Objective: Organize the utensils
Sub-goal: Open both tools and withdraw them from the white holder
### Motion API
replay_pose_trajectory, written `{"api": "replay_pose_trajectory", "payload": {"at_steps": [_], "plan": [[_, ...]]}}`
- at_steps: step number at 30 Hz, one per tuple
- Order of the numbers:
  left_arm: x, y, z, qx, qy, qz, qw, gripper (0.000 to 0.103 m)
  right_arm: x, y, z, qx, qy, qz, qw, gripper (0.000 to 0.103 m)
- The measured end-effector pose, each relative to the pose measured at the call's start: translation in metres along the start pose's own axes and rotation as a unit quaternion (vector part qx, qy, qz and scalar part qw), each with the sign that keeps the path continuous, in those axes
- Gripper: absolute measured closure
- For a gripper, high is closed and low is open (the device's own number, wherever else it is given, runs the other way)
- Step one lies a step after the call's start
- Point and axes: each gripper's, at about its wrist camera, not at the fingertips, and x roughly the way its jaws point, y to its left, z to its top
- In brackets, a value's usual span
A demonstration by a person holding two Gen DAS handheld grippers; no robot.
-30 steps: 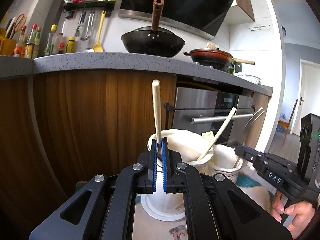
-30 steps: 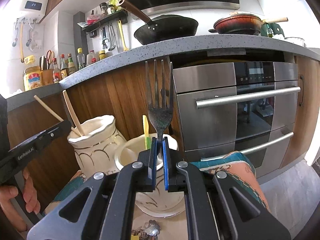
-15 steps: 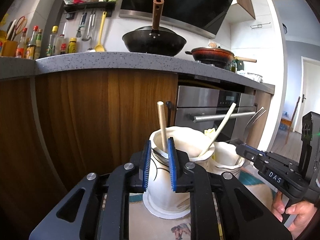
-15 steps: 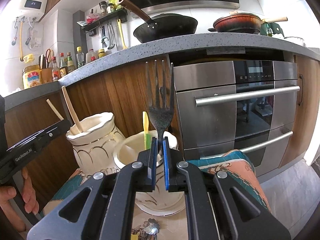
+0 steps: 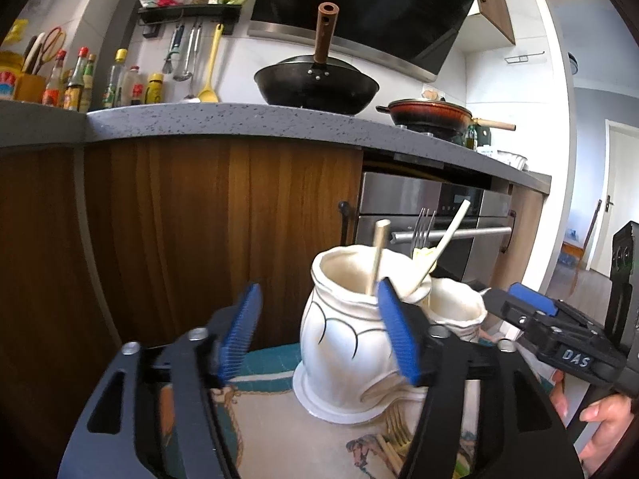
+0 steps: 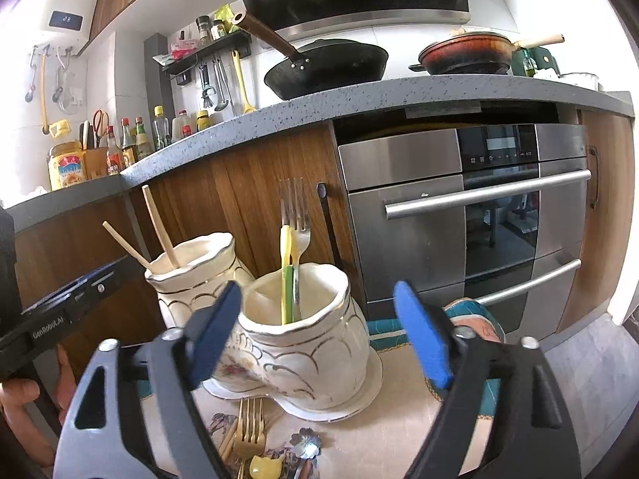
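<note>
Both utensils have dropped from closed jaws into their holders: the chopstick [image 5: 376, 255] now stands in the left vase [image 5: 343, 319], the steel fork [image 6: 297, 239] in the right vase [image 6: 303, 331]. The left gripper [image 5: 319, 335] and right gripper [image 6: 319, 335] have just been opening and hold nothing. Best done by backing straight off, clear of each rim, before reaching for the gold fork [image 6: 249, 427] lying in front of the right vase.
</note>
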Motion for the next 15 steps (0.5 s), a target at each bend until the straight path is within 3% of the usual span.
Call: {"api": "replay_pose_trajectory", "payload": {"at_steps": [4,7,15], "plan": [[-0.008,0.002,-0.006,-0.004,0.000,0.009,0.9999,0.022,-0.010,0.001,-0.002,0.003,-0.006,-0.001,1.000,0.005],[-0.016,0.003,-0.013,-0.002,0.005,0.023,0.9997,0.014,-0.021,0.000,-0.006,0.004,-0.008,-0.006,1.000,0.005],[-0.043,-0.001,-0.030,-0.002,0.030,0.028,0.9992,0.011,-0.044,-0.007,-0.017,0.015,-0.003,-0.042,0.999,0.005]]}}
